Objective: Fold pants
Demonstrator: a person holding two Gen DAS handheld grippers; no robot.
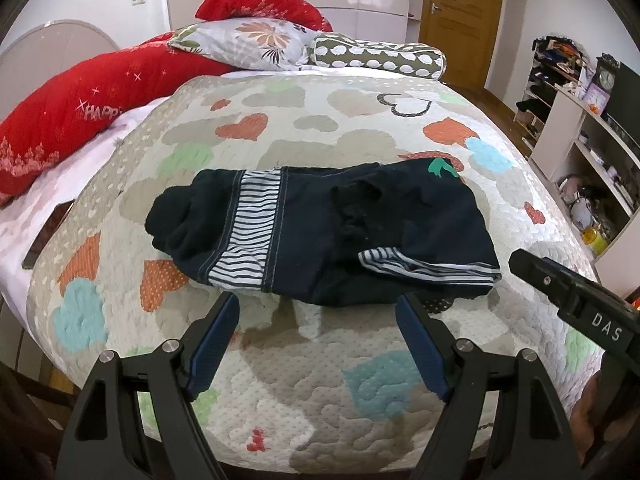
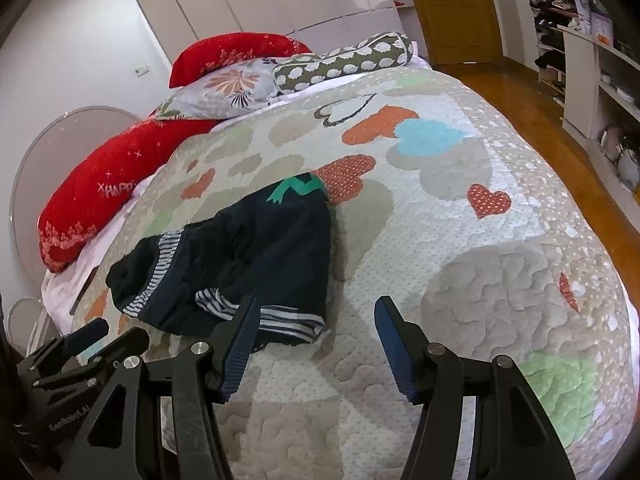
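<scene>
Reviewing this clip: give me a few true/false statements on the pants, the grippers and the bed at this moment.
1. Both grippers are open and hold nothing. True: left gripper, right gripper.
2. The pants hang from the right gripper. False: they lie bunched on the quilt.
3. The pants are dark with striped bands. True.
4. The pants lie flat and fully spread out. False: they are crumpled, with layers overlapping.
5. A red pillow lies beyond the pants. True.
</scene>
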